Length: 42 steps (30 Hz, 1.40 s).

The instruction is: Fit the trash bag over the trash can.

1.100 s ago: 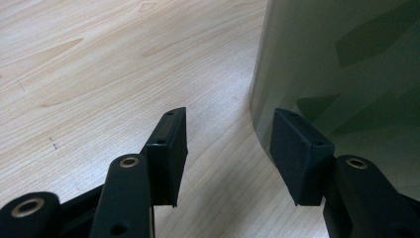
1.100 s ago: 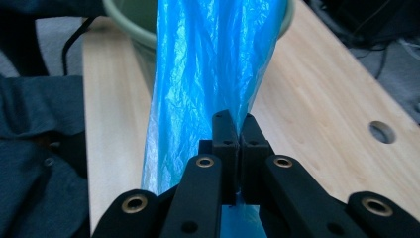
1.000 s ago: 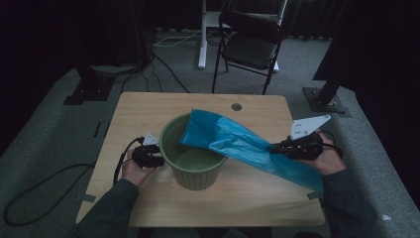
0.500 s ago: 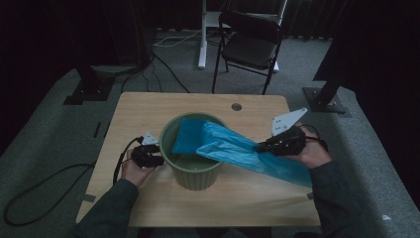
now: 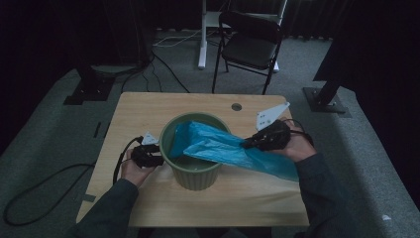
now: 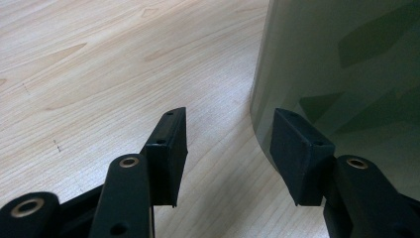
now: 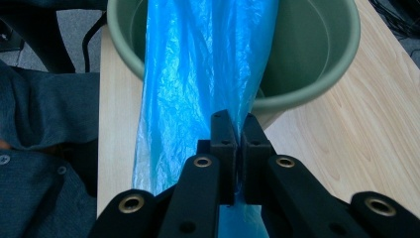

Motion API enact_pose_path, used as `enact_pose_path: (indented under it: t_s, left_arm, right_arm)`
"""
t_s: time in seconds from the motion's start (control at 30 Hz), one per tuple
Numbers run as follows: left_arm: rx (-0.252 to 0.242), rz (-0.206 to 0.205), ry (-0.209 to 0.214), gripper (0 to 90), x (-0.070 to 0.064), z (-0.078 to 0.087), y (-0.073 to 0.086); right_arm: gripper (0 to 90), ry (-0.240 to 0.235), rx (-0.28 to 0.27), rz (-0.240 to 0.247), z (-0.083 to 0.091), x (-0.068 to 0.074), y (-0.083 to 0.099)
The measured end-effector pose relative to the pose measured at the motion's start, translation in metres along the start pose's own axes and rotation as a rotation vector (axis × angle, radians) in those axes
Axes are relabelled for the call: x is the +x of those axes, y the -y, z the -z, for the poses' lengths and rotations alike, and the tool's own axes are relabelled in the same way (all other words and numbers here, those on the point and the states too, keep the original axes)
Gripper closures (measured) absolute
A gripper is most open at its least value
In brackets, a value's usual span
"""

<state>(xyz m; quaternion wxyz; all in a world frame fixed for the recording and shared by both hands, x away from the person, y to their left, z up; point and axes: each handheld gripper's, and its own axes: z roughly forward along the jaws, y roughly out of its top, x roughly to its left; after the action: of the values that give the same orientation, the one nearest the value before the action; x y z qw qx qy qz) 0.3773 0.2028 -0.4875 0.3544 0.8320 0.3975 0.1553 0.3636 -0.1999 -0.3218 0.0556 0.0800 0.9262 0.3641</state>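
Blue bag: we see thin plastic draped over the bin's rim, one end inside, the other trailing toward the table edge.
Bin: green, upright, mid-table.
Right gripper: we note jaws clamped on the bag.
Left gripper: jaws spread, beside the bin's wall, holding nothing.

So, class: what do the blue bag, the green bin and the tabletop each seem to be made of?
Blue bag: thin glossy plastic film, crinkled and translucent. Green bin: probably moulded plastic, smooth with a soft sheen. Tabletop: pale wood or wood-look laminate, matt, with visible grain.
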Motion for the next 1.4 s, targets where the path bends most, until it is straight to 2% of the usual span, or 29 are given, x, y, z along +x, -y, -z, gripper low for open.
enact_pose_path:
  t_s: [1.0,1.1,1.4]
  left_arm:
    - [-0.002,0.000,0.003,48.5,0.000,0.001,0.000]
    - [-0.003,0.000,0.003,48.5,0.000,0.001,0.000]
    - [-0.003,-0.001,0.004,48.5,0.000,0.001,0.000]
  right_arm:
    - [85.8,-0.009,0.006,-0.021,-0.048,-0.017,-0.031]
    - [85.8,0.000,0.017,-0.022,-0.053,-0.019,-0.034]
    - [86.1,0.022,0.003,-0.037,-0.066,-0.025,-0.046]
